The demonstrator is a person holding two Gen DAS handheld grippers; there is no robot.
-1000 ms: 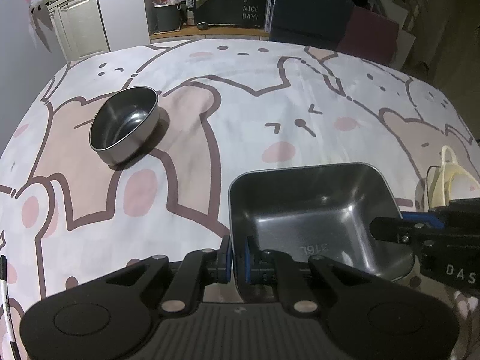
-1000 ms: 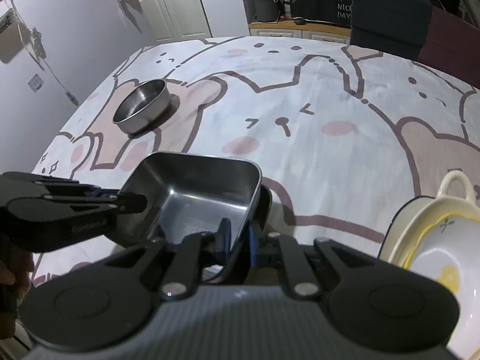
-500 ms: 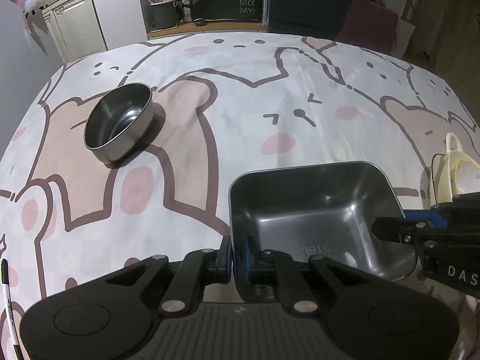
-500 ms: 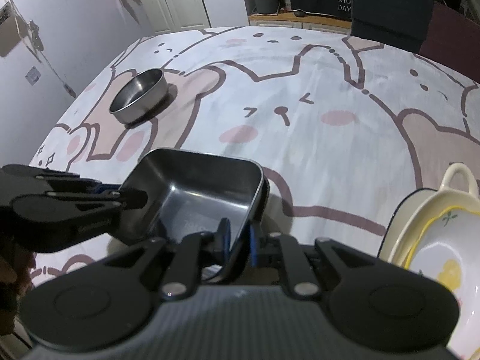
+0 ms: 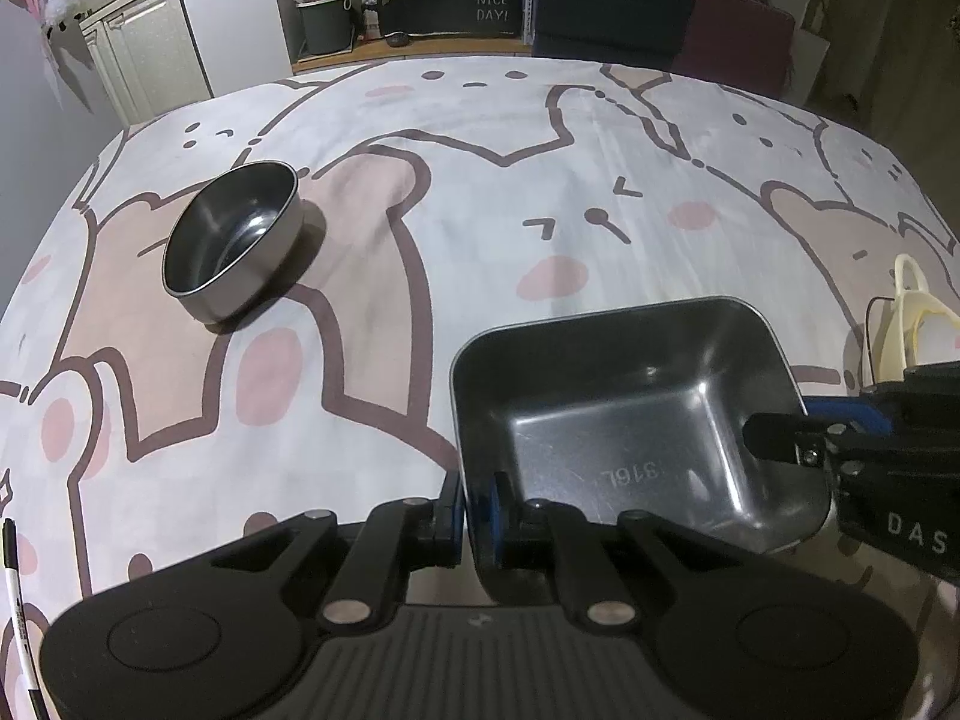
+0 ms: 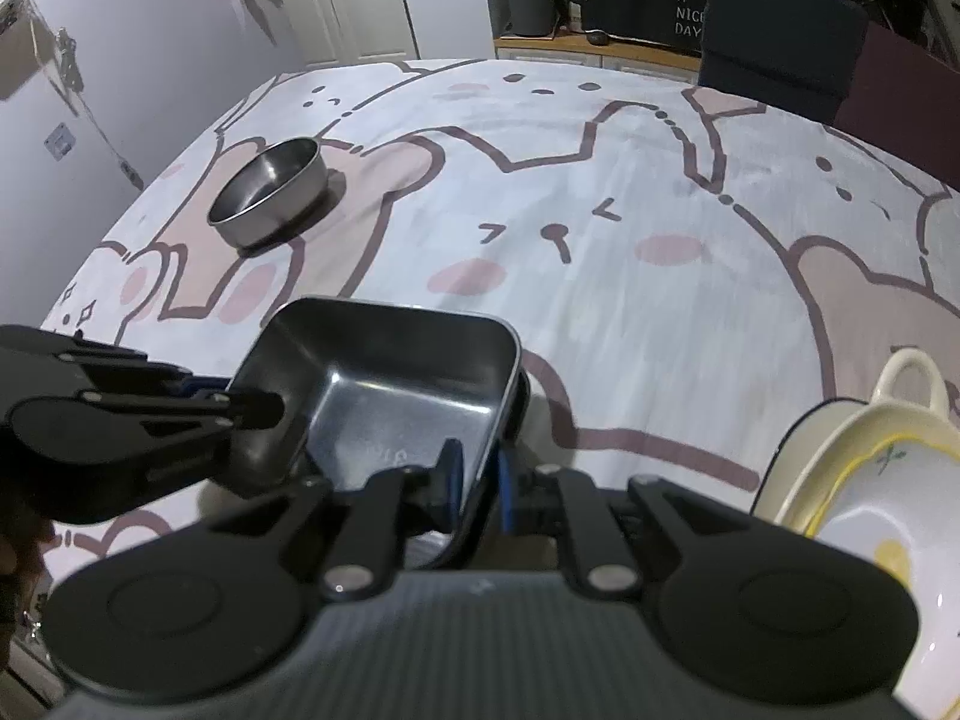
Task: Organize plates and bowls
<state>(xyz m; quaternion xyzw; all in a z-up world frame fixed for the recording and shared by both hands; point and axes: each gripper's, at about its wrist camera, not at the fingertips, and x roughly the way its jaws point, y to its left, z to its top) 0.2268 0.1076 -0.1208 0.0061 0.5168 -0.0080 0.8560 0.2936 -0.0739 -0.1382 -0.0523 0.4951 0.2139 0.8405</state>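
A: Left gripper (image 5: 474,507)?
B: Clamped on the near-left rim of the square steel tray (image 5: 612,420), one pad inside the wall, one outside.
A: Right gripper (image 6: 480,483)?
B: Same tray (image 6: 390,384), pinching its right-hand rim, wall sandwiched between the pads. In the left wrist view it comes in from the right edge (image 5: 780,438) over the tray's side.
A: So both hold one tray.
B: Yes, one at each side. Tray is over the cartoon-print tablecloth (image 5: 540,180), near edge of the table. Whether it sits on the cloth or hangs just above it, can't tell. "316L" stamp visible on its floor.
A: Other dishes?
B: Round steel bowl (image 5: 231,240) upright on the cloth, far left, well apart from the tray. Cream ceramic dish with a loop handle (image 6: 888,438) at the right, a white bowl with yellow trim (image 6: 894,510) nested in it.
A: Background?
B: Dark chair (image 6: 774,30) beyond the table's far edge, white cabinets (image 6: 354,6) at the back.
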